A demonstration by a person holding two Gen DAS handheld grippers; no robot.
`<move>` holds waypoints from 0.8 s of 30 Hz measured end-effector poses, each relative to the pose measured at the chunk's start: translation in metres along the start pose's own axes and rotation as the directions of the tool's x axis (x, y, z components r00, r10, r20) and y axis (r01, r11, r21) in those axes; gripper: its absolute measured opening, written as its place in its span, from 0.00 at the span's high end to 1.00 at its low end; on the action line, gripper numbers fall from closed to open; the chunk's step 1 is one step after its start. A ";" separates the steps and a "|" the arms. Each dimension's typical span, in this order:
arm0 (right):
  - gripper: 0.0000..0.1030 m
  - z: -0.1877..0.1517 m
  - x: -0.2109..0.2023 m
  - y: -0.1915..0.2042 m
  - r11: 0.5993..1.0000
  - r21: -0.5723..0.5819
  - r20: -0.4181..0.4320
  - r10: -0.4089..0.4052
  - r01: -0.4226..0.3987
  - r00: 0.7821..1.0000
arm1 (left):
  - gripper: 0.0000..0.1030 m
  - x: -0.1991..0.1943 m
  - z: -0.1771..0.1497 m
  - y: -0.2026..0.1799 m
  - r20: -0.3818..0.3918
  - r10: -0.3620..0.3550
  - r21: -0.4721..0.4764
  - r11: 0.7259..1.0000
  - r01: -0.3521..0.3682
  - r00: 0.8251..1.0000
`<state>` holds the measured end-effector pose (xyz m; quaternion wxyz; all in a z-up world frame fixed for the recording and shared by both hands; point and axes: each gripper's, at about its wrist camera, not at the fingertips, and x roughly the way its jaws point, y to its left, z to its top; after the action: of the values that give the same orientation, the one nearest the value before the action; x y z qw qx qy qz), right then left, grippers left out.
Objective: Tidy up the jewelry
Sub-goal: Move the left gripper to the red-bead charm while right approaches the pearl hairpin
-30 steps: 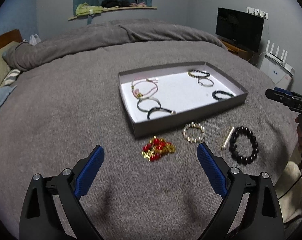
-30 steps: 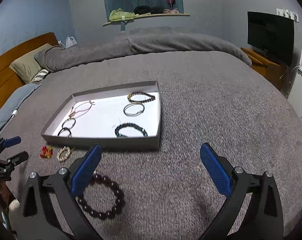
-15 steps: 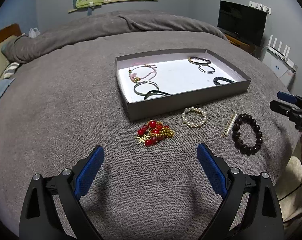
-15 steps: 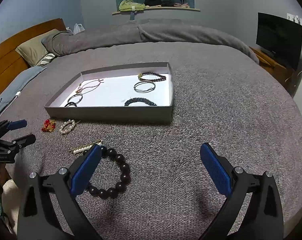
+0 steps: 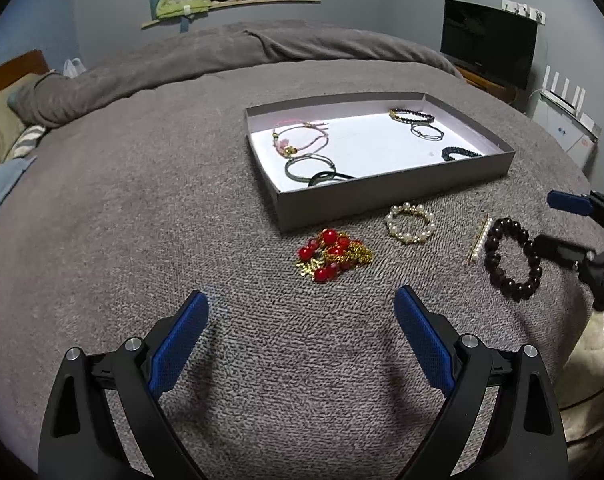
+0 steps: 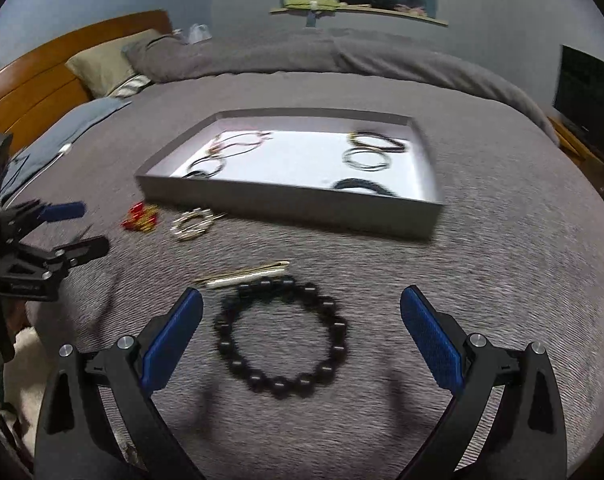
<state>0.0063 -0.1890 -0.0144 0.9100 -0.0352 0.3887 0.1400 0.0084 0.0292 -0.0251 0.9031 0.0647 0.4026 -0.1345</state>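
The dark beaded bracelet (image 6: 281, 336) is framed between the spread, empty fingers of the right gripper (image 6: 301, 336) — seemingly lined up for pickup — on the bedspread near the tray (image 6: 302, 204), while the left gripper (image 5: 301, 340) is held released.

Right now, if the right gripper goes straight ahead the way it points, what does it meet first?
Most likely the dark round-bead bracelet, lying on the grey blanket between the open fingers of the right gripper. Just beyond it lies the thin pearl-and-gold hair clip, then the shallow grey tray. Depth is uncertain.
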 end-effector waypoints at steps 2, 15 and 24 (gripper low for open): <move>0.05 0.001 0.006 0.009 1.000 -0.023 -0.009 0.012 -0.012 1.000 | 0.09 0.001 -0.001 0.001 -0.003 -0.001 -0.001 1.000 0.001 1.000; 0.06 0.012 0.042 0.034 0.993 -0.107 -0.068 0.045 -0.052 0.997 | 0.09 0.005 -0.001 0.003 -0.004 -0.010 -0.007 1.000 0.010 1.000; 0.29 0.011 0.061 0.040 0.990 -0.136 -0.106 0.025 -0.039 0.994 | 0.09 0.009 -0.001 0.004 -0.011 -0.011 -0.008 1.000 0.011 1.000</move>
<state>0.0428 -0.1354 -0.0484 0.8815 -0.0989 0.4256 0.1790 0.0149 0.0314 -0.0327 0.9003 0.0598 0.4086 -0.1373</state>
